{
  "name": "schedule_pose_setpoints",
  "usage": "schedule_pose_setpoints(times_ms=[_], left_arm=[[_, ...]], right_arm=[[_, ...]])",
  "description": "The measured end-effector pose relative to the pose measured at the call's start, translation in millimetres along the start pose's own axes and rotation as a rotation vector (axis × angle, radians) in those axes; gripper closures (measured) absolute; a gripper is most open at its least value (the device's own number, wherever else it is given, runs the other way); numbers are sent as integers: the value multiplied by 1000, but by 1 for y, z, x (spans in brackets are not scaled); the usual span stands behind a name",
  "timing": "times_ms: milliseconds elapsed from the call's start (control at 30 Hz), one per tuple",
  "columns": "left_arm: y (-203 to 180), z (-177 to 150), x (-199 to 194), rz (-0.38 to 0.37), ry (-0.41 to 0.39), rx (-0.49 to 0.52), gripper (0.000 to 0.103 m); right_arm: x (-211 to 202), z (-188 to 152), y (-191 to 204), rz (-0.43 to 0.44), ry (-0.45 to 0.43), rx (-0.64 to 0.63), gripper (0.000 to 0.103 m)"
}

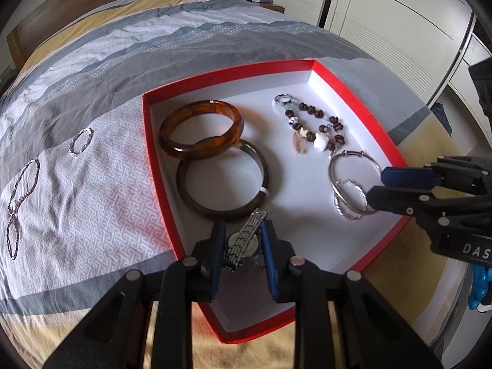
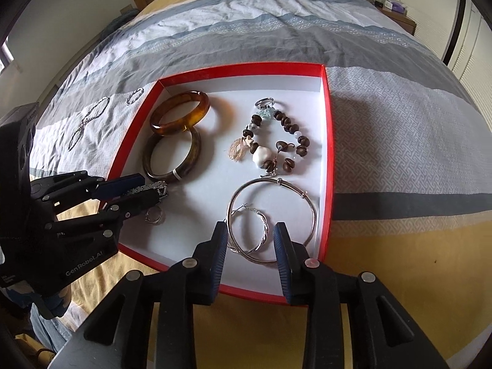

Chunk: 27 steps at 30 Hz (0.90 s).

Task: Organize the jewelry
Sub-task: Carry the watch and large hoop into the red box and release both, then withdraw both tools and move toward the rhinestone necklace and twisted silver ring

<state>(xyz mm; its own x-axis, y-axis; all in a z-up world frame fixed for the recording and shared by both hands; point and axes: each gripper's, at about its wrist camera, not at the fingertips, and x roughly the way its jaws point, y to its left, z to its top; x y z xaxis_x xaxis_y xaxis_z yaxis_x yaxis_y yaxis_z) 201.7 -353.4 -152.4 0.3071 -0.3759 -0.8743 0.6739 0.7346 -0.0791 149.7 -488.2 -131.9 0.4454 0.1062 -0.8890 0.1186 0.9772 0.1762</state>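
- Left gripper (image 1: 243,246) is closed on a metal watch (image 1: 246,240), its pads pressing the case and band, low over the near left part of the red box (image 2: 327,153)
- Right gripper (image 2: 250,246) stands parted, pads clear of the twisted hoop earring (image 2: 252,230) lying between them inside a silver bangle (image 2: 307,203)
- Farther in: amber bangle (image 2: 181,117), dark bangle (image 2: 175,156), bead bracelet (image 2: 276,135)
- A chain (image 1: 18,203) lies on the bedspread (image 1: 92,184), outside the box

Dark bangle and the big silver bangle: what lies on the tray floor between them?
Nothing. In the right wrist view, bare white floor of the red tray separates the dark bangle from the silver bangle.
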Motion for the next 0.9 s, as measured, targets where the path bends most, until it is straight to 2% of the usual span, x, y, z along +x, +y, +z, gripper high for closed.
schedule_pose_setpoints(times_ms=[133, 233, 433, 633, 700, 900], left_arm=[[1, -1, -4, -7, 8, -13, 79], [1, -1, -10, -20, 5, -21, 74], [-4, -4, -33, -26, -12, -20, 72], [-12, -7, -92, -3, -93, 3, 72], [-12, -11, -115, 11, -122, 5, 67], [-12, -40, -172, 37, -180, -11, 64]], right_arm=[[-17, 0, 1, -15, -36, 2, 64], [-34, -3, 1, -31, -68, 9, 59], [-72, -17, -3, -53, -126, 50, 56], [-117, -37, -4, -53, -198, 110, 54], [-134, -44, 1, -47, -234, 128, 54], [-176, -66, 28, -39, -307, 130, 53]])
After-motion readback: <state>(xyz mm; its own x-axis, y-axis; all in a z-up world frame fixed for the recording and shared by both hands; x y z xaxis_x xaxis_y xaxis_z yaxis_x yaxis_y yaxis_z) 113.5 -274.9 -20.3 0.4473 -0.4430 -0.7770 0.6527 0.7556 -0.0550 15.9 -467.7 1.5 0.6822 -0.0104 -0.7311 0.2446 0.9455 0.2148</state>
